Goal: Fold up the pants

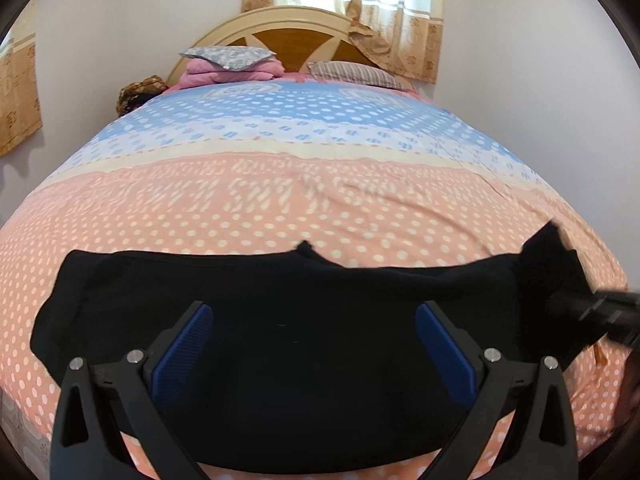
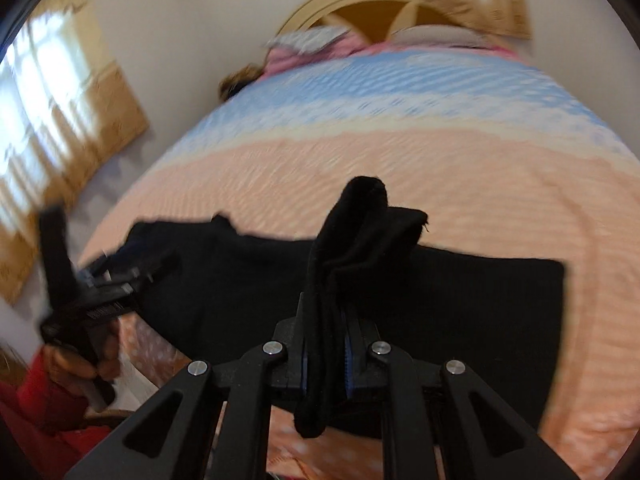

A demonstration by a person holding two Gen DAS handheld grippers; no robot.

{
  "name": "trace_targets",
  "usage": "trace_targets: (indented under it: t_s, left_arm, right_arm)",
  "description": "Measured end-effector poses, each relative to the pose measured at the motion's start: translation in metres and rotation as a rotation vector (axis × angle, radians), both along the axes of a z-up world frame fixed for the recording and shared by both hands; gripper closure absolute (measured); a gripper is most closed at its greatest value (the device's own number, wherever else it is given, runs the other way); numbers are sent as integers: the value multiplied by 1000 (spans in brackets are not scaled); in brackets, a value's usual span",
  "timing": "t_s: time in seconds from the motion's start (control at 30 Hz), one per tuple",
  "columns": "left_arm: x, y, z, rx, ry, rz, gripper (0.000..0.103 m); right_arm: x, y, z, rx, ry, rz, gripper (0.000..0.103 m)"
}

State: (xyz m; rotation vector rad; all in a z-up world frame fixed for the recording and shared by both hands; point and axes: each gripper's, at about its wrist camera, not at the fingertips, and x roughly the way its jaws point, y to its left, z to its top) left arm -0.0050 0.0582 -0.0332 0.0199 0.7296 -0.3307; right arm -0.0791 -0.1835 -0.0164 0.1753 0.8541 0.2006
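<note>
The black pants [image 1: 280, 340] are laid across the near edge of the bed [image 1: 300, 208], on a dotted peach and blue cover. The left gripper [image 1: 314, 344] is held above them with its jaws spread wide and nothing between. The right gripper [image 2: 325, 360] is clamped on a raised fold of the pants. Farther off, folded pink bedding [image 1: 228, 72], a striped pillow [image 1: 354, 74] and the headboard [image 1: 296, 36] are seen. Only in the blurred right wrist view is a hand [image 2: 80, 364] in a red sleeve seen.
</note>
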Motion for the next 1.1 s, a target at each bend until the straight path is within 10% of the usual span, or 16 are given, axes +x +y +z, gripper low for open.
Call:
trace_targets:
  t_s: [0.23,0.4,0.57,0.67,0.8,0.87,1.1]
  left_arm:
    - [11,18,-8,1,10,42,0]
    - [16,21,-15,-4,31,47,0]
    - [16,25,-14,1,21,52,0]
    - [17,27,-13,4,15,57,0]
    - [19,26,-18,-9,35,55,0]
    - [18,23,-19,-2,39,46,0]
    - [15,18,-14,27,27,39,0]
  right_arm:
    - [15,57,-40,-167,-13,26,82]
    - [7,79,-44,-143,-85,57,38]
    - [-1,96,-39,-54,-105,192,31]
    - [-12,72,-14,125,-178,209,34]
    - [-1,18,3,156,-214,14,90]
    - [16,0,-7,84,-170,-82,93]
    - [63,57,-54,68,-137,120,93]
